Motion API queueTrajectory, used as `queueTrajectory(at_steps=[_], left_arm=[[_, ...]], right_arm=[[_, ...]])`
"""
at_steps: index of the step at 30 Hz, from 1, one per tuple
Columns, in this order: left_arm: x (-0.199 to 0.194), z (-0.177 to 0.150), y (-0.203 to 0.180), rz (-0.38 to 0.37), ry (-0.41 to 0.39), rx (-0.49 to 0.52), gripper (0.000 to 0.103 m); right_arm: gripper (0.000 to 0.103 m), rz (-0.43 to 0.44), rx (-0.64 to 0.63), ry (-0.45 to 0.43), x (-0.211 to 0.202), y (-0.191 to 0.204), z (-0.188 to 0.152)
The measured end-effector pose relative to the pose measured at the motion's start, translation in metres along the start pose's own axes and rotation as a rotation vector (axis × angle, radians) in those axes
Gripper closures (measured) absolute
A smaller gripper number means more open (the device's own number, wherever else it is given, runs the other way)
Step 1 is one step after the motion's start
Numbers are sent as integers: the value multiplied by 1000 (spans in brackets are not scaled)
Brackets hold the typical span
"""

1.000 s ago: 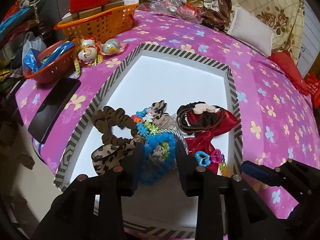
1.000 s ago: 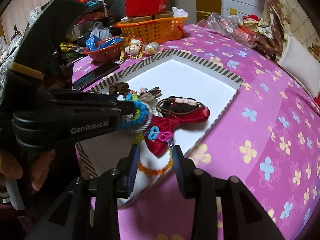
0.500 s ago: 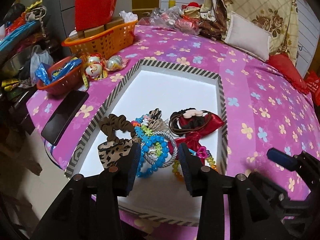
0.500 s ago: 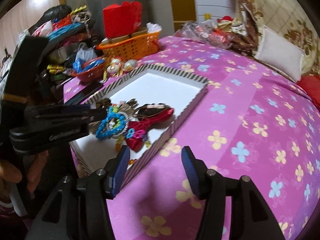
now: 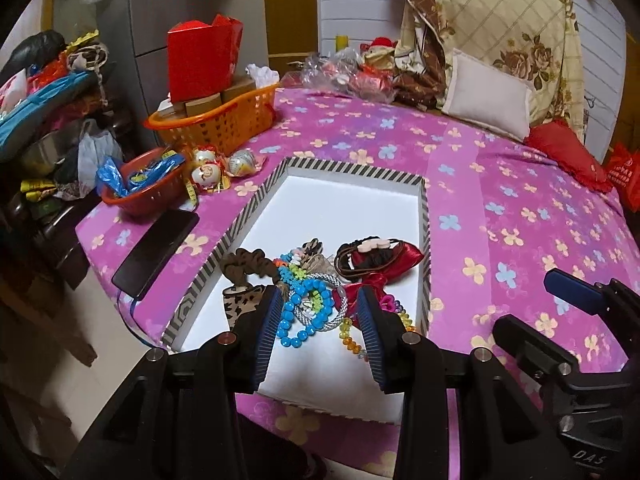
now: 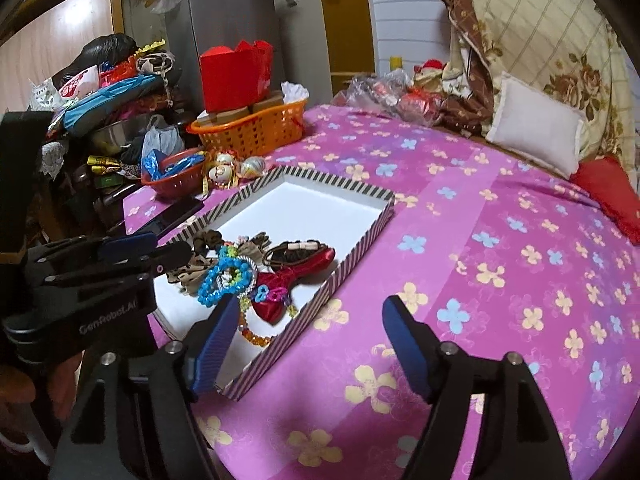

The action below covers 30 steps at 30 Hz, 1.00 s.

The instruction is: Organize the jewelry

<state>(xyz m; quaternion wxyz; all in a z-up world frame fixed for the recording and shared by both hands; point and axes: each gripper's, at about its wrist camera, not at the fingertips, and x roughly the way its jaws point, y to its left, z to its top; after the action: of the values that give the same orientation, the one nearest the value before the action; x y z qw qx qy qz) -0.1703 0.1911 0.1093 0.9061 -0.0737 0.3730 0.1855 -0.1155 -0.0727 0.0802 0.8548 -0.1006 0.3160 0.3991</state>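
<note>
Right gripper (image 6: pixel 308 336) jaws opening, empty, raised since earlier.

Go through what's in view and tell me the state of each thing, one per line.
Left gripper: open, nothing between its fingers.
Right gripper: opening, empty, above the bedspread.
Striped tray: lidless, far half bare.
Blue bead bracelet: lying in the tray's pile.
Red bow: lying flat in tray.
Orange basket: upright, holding boxes.
</note>
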Motion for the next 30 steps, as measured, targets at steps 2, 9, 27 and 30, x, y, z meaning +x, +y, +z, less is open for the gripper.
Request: queueTrajectory(at_steps=[2,9,27,30], left_arm=[[-5,-1,2,-1,-13,-6,74],[-19,-5,1,0,-52,-2,74],[-19,-16,-16,-10,-62,50,74],[-17,-17,-16,-26,-52,43,74]], right_arm=[[24,-10,0,-11,-4,3,2],[18,-53,-7,-32,-10,6,1],[16,-114,32,0,-5,-7,-11],[16,-118,39,6,-3,-8,-13]])
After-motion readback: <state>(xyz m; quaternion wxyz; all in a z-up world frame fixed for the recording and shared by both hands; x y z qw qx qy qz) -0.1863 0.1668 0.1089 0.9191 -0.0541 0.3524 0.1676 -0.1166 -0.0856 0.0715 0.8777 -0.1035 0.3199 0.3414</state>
